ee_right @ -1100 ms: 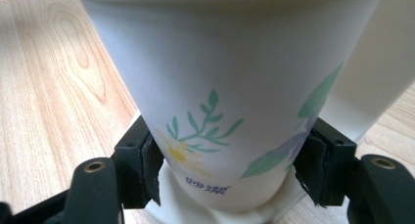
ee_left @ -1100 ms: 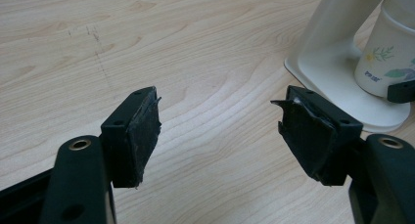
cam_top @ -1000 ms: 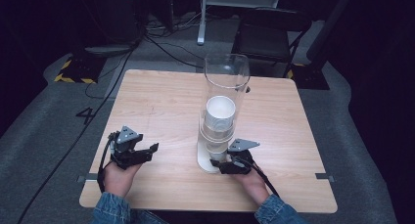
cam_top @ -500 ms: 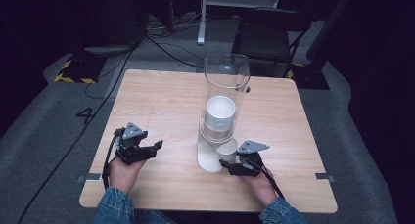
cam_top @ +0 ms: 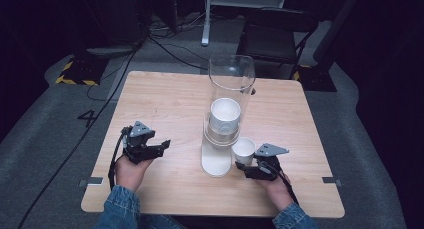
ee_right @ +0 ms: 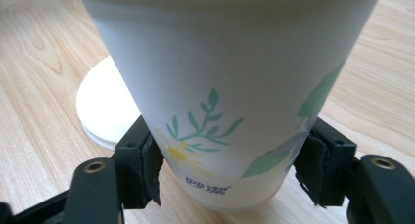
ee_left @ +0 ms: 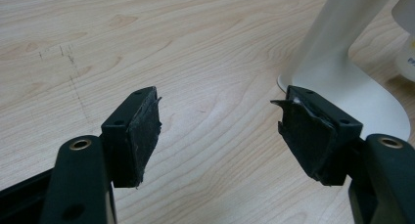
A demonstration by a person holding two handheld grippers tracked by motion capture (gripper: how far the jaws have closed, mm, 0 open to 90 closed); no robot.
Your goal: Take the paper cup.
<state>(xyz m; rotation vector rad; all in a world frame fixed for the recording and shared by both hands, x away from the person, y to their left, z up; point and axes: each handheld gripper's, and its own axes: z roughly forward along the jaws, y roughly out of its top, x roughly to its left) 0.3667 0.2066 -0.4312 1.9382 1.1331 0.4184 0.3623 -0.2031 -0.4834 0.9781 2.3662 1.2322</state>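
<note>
Your right gripper (ee_right: 227,172) clamps 1 paper cup (ee_right: 230,87) low on its wall, just right of the dispenser (cam_top: 220,139) base. Your left gripper (ee_left: 220,131) gapes empty to the dispenser's left. Next, carry the cup clear, upright.

The right claw (cam_top: 248,165) grips a paper cup (cam_top: 244,150) just beside the dispenser (cam_top: 222,139).

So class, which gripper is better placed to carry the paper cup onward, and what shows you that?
The right gripper. Its jaws press both sides of the paper cup near the bottom, just beside the cup dispenser. The left gripper is open with nothing between its jaws, across the dispenser's base from the cup.
</note>
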